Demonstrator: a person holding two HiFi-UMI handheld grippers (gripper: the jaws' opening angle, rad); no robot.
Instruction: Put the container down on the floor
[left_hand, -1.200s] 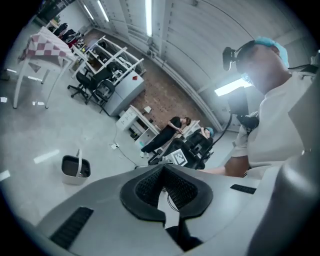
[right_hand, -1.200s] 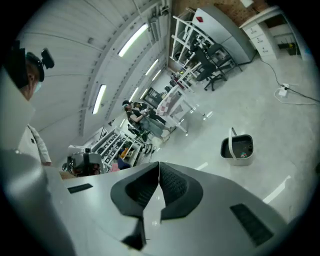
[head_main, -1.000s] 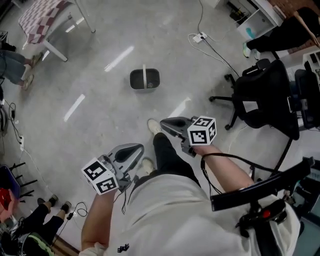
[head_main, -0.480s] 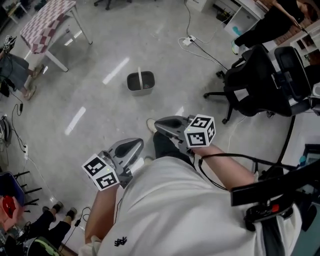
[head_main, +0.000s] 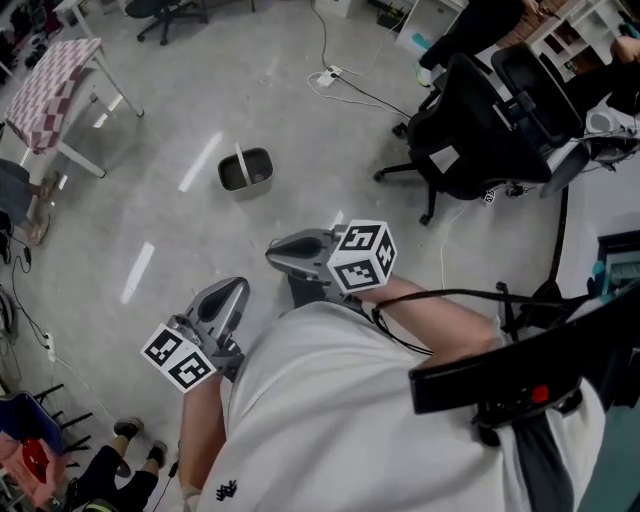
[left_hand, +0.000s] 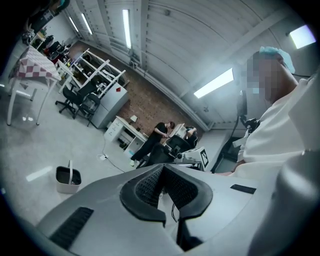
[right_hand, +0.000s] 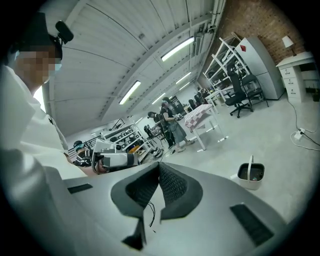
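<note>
Container (head_main: 246, 170) sits upright on floor (head_main: 190, 250); contents indistinct.

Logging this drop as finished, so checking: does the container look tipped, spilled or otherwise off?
Nothing stands out. The container stands upright on the floor, handle raised, with no spill visible around it. The left tool and right tool are well apart from it, jaws together and holding nothing.
</note>
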